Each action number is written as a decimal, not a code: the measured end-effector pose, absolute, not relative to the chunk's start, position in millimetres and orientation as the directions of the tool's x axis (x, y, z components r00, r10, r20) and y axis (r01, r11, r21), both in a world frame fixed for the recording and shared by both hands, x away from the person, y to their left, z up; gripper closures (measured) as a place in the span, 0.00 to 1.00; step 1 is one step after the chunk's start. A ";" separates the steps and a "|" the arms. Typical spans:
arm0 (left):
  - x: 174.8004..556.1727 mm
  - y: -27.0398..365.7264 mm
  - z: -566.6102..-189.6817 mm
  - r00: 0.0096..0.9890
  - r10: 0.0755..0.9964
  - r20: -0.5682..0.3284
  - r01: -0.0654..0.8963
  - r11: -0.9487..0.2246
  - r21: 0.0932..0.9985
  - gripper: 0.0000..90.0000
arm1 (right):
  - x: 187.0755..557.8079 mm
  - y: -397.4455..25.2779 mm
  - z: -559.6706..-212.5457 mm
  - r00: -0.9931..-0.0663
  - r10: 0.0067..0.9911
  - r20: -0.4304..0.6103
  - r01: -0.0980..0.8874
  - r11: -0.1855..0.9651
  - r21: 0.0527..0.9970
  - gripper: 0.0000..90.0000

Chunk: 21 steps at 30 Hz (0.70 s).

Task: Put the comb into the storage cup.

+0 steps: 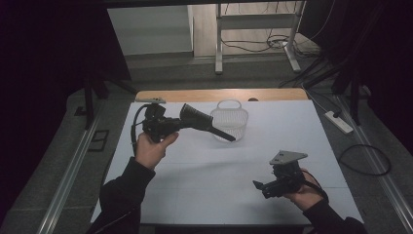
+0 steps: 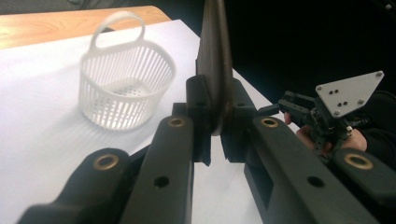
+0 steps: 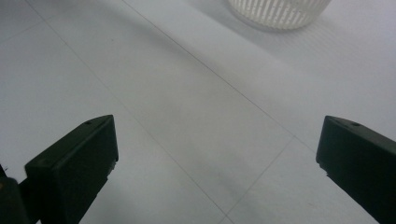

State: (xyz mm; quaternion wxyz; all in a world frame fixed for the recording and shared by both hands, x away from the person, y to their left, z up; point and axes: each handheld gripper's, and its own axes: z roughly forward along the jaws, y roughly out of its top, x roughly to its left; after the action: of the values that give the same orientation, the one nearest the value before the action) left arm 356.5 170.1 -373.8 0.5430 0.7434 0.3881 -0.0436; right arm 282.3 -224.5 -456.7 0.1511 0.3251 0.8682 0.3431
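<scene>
A dark flat tool (image 1: 197, 118) with a wide ribbed head and a thin handle is clamped in my left gripper (image 1: 182, 122), held up over the left of the white table (image 1: 209, 190). Its handle points right, in front of a white slotted basket (image 1: 230, 122). In the left gripper view the jaws (image 2: 215, 121) pinch the tool (image 2: 215, 56) edge-on, with the empty basket (image 2: 126, 88) beyond to the left. My right gripper (image 1: 260, 186) is low at the table's front right. Its jaws (image 3: 217, 154) stand wide open above bare table, and the basket's base (image 3: 280, 11) is far ahead.
A wooden strip (image 1: 219, 94) edges the table's far side. A power strip (image 1: 338, 122) and cables lie on the floor to the right, and a metal desk frame (image 1: 219, 44) stands behind. The right gripper's grey plate (image 2: 350, 93) appears in the left gripper view.
</scene>
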 end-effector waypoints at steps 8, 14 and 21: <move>364.8 174.4 -365.0 0.686 0.552 -0.474 0.621 -0.103 0.777 0.92 | 279.0 -236.7 -458.8 -0.735 0.678 -0.023 0.476 0.539 0.695 0.00; 372.3 176.1 -361.0 0.679 0.565 -0.468 0.618 -0.096 0.780 0.92 | 275.5 -246.1 -458.5 -0.726 0.688 -0.016 0.481 0.524 0.703 0.00; 383.0 176.5 -360.5 0.664 0.580 -0.471 0.623 -0.081 0.778 0.92 | 272.0 -256.6 -458.0 -0.703 0.711 -0.001 0.504 0.499 0.705 0.00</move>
State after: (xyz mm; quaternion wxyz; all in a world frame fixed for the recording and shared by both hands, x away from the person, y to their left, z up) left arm 383.0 176.5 -360.5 0.5405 0.7349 0.4091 -0.0198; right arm 272.0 -256.6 -458.0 0.1475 0.3559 0.8531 0.3518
